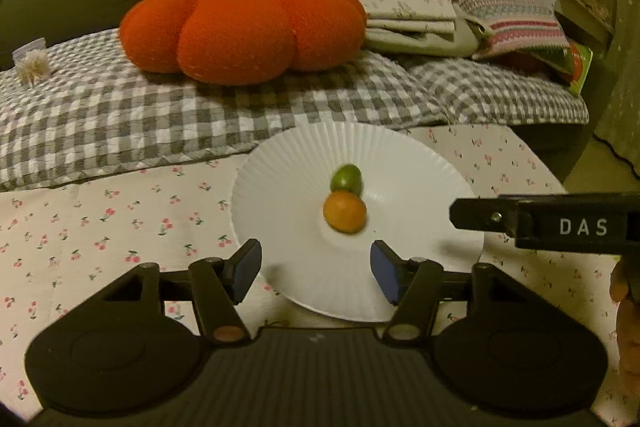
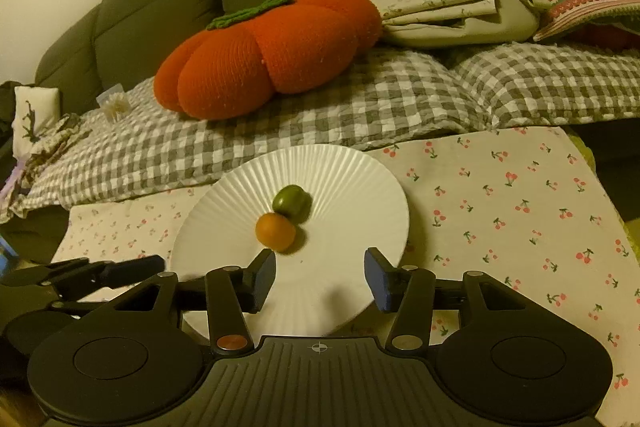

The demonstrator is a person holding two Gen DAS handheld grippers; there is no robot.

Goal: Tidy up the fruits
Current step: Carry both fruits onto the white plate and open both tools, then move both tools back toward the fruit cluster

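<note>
White plate [image 1: 280,187]: sits on the cherry-print cloth [image 1: 120,219]
Fruits: orange one [image 1: 344,211] touching the green one [image 1: 346,178], mid-plate
Left gripper [image 1: 316,269]: jaws apart, nothing held
Right gripper [image 2: 320,279]: same deal

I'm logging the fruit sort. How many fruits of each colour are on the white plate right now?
Orange fruit: 1
Green fruit: 1
Total on the plate: 2
</note>
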